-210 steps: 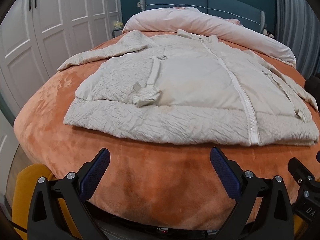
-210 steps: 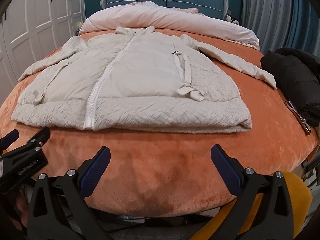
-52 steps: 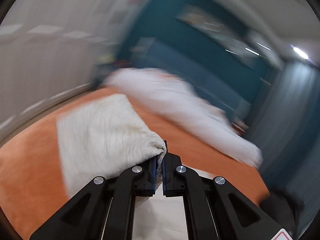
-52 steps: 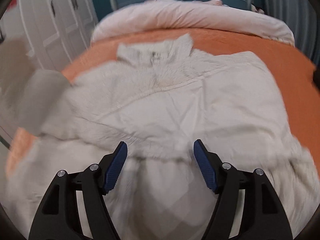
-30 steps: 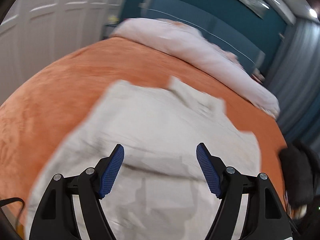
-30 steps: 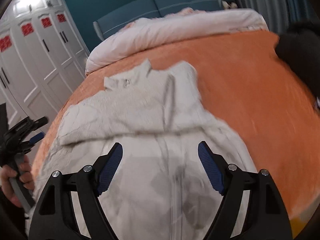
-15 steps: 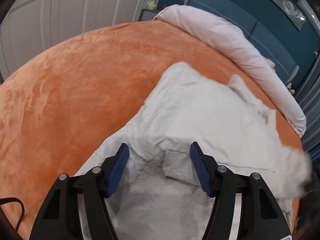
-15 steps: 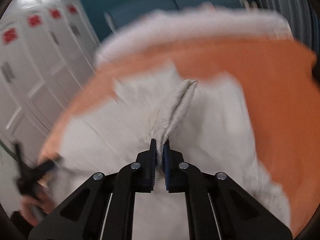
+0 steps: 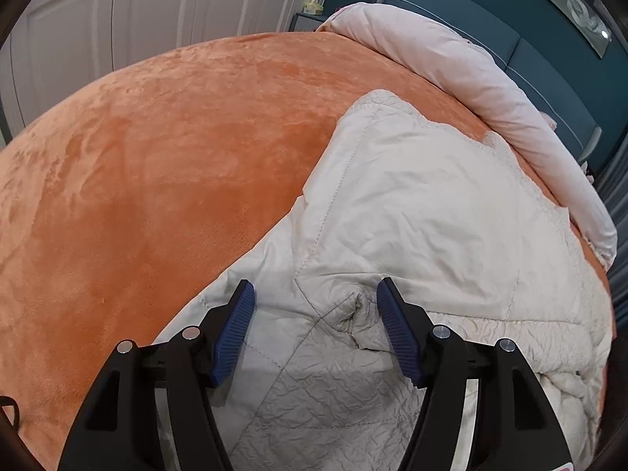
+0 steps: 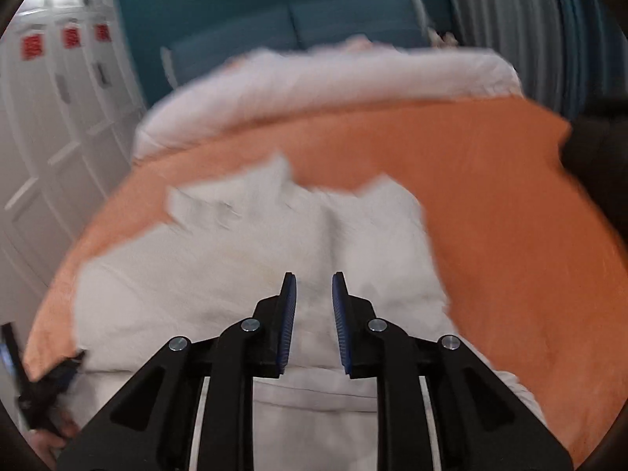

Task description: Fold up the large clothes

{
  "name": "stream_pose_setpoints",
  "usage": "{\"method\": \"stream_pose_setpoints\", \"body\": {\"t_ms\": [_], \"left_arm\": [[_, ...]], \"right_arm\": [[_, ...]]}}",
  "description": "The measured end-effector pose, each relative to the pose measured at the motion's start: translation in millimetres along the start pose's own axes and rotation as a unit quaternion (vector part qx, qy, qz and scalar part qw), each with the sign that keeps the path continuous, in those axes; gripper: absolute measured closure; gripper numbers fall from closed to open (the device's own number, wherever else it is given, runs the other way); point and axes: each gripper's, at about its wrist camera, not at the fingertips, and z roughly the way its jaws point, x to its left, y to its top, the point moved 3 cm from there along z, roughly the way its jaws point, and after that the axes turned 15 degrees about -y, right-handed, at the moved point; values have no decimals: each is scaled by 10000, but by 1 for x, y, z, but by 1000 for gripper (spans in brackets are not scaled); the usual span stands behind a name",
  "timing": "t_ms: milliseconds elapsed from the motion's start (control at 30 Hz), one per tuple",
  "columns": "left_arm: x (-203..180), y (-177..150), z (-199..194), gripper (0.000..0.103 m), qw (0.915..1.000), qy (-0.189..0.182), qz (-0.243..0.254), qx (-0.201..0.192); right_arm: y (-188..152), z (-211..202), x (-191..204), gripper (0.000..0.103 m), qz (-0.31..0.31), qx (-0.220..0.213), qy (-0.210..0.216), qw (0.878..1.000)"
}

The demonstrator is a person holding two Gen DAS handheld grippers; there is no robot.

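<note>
A cream quilted coat (image 9: 424, 212) lies on the orange bed cover (image 9: 157, 149), both sleeves folded in over its body. My left gripper (image 9: 316, 294) is open and empty, just above a puckered fold of the coat near its left side. In the right wrist view the coat (image 10: 235, 267) is blurred by motion. My right gripper (image 10: 313, 280) is partly open, its jaws a narrow gap apart, empty, over the coat's middle. The left gripper (image 10: 43, 388) shows at the lower left edge of the right wrist view.
A rolled pale pink duvet (image 9: 471, 70) lies along the head of the bed before a blue headboard (image 9: 549, 62). White wardrobe doors (image 9: 137, 15) stand on the left. A black garment (image 10: 600, 157) lies at the bed's right edge.
My right gripper was shut on a coat sleeve half a second ago; it has let go and opened a little. My left gripper stays open and has moved slightly lower over the coat.
</note>
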Motion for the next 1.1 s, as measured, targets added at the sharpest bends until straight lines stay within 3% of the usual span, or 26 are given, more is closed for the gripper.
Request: {"method": "stream_pose_setpoints", "body": {"t_ms": [167,267,367,433,500,600,633,767,833,933,1100], "left_arm": [[0,-2,0,39,10000,13,25,-23],[0,-2,0,39,10000,13,28,-34],[0,-3,1,38,10000,13,43,-35],[-1,-3,2,38,10000,17,52,-39],[0,-3,3,37,10000,19,60,-45],[1,-3,2,37,10000,-4,59,-51],[1,-3,2,37,10000,-9,53,-50],[3,-2,0,37,9999,-87,7,-51],[3,-2,1,37,9999,-107,-11,-62],[2,-2,1,37,10000,-68,12,-55],[3,-1,-7,37,10000,-40,-45,31]], "right_arm": [[-20,10,94,68,-1327,197,937,9865],[-44,36,120,68,-1803,500,789,9792],[-44,45,95,66,-1492,645,696,9842],[-42,48,65,58,-1196,725,443,9892],[-42,59,30,59,-899,843,-3,9924],[-39,65,-31,61,-2,1122,-7,9937],[-38,64,-40,67,162,1134,-69,9934],[-35,39,-66,66,624,949,-144,9934],[-39,29,-67,66,491,860,-186,9949],[-58,49,-68,66,39,1246,-397,9914],[-53,28,-72,65,80,1063,-438,9933]]}}
